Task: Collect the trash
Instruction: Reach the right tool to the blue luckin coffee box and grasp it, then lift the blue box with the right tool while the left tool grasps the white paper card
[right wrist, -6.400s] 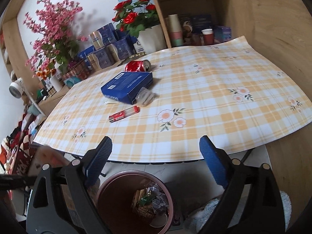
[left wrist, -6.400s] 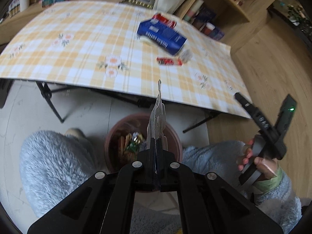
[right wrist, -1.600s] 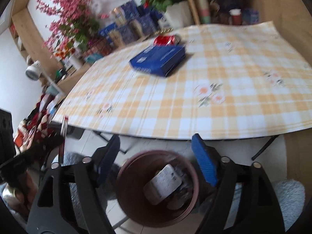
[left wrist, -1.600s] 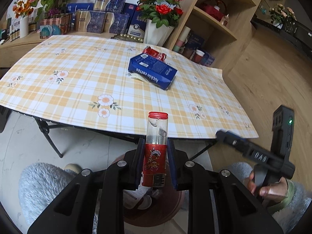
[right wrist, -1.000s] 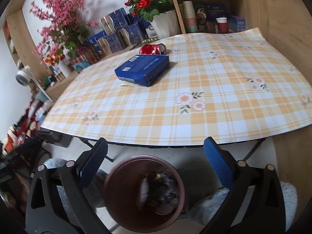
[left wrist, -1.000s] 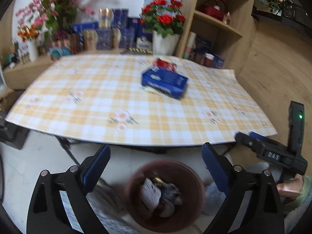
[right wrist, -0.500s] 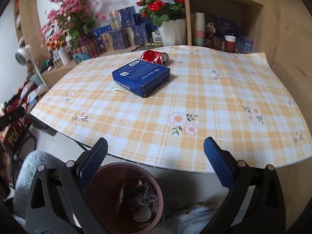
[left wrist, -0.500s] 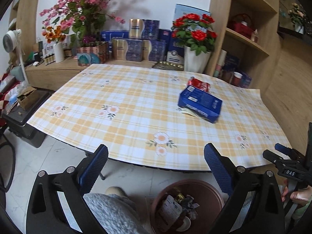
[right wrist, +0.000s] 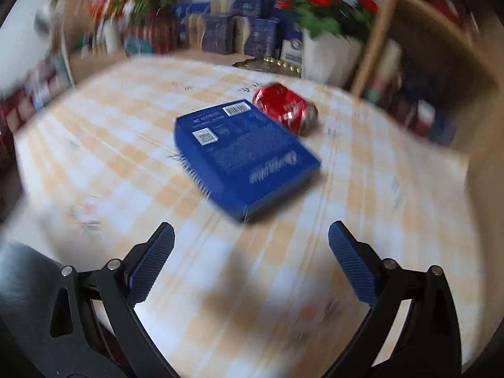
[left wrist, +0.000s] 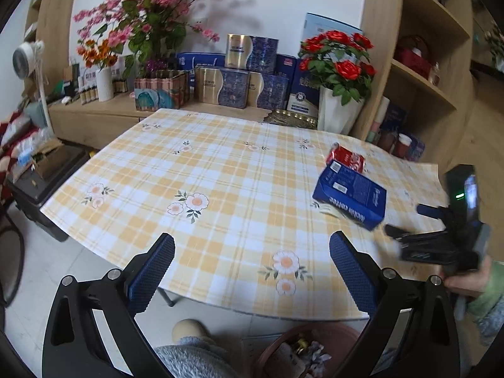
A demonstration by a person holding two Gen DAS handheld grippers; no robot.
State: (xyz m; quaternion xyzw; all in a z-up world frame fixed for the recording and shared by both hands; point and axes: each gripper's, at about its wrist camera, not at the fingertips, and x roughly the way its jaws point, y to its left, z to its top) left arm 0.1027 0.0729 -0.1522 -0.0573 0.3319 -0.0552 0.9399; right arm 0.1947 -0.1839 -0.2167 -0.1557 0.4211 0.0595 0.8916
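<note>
Partly done, by the look of it: the brown bin (left wrist: 302,351) at the bottom edge of the left wrist view already holds crumpled wrappers and scraps, while two pieces of trash lie on the desk (left wrist: 220,189) with its yellow checked cloth. Those two are the blue box (right wrist: 244,154) and the red can (right wrist: 285,108).

In the right wrist view, which is smeared by motion, the blue box sits at the centre of the frame, flat on its broad face, with white labels and a barcode showing on top and pale lettering near its lower right. It looks like light cardboard, intact and not crushed. The red can lies on its side just behind the box toward the upper right, close to or touching its far corner; the blur keeps me from saying which. It looks dented.

The right gripper (right wrist: 250,261) is spread wide and empty, low in the frame with the box just ahead of it. The left gripper (left wrist: 252,264) is also wide and empty, near the desk's front edge, the box off at the right of its view.
</note>
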